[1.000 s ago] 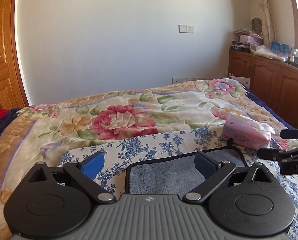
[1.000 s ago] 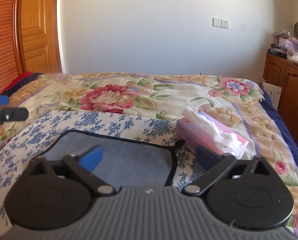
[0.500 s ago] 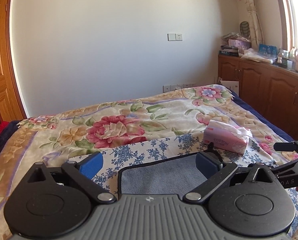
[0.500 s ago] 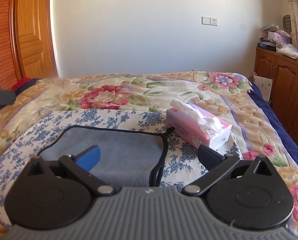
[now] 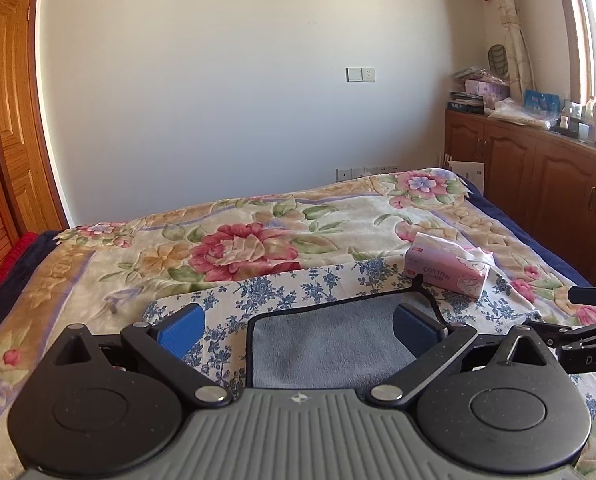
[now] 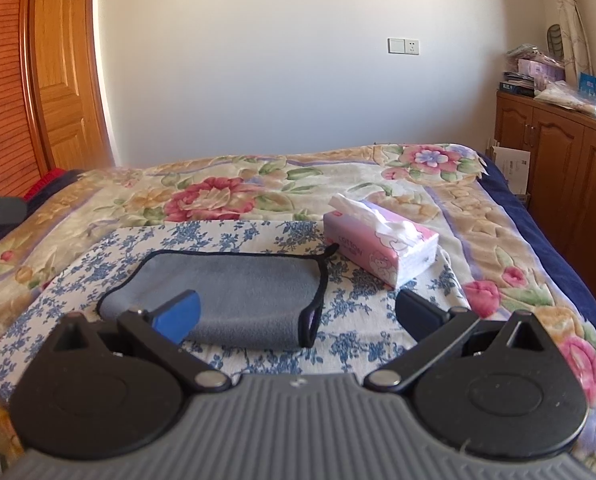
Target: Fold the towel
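A grey towel (image 6: 234, 296) with a black hem lies folded on a blue-flowered white cloth (image 6: 98, 264) on the bed. It also shows in the left wrist view (image 5: 329, 340). My left gripper (image 5: 298, 328) is open and empty, held above the towel's near edge. My right gripper (image 6: 298, 312) is open and empty, above the towel's near right corner. The right gripper's fingers (image 5: 589, 294) show at the right edge of the left wrist view.
A pink tissue pack (image 6: 377, 248) lies just right of the towel's far corner. The bed has a floral blanket (image 5: 258, 240). Wooden cabinets (image 5: 537, 188) with clutter stand on the right, a wooden door (image 6: 58, 80) on the left.
Both grippers have risen and drawn back from the towel, so more of the bed and the folded towel shows. Both stay open.
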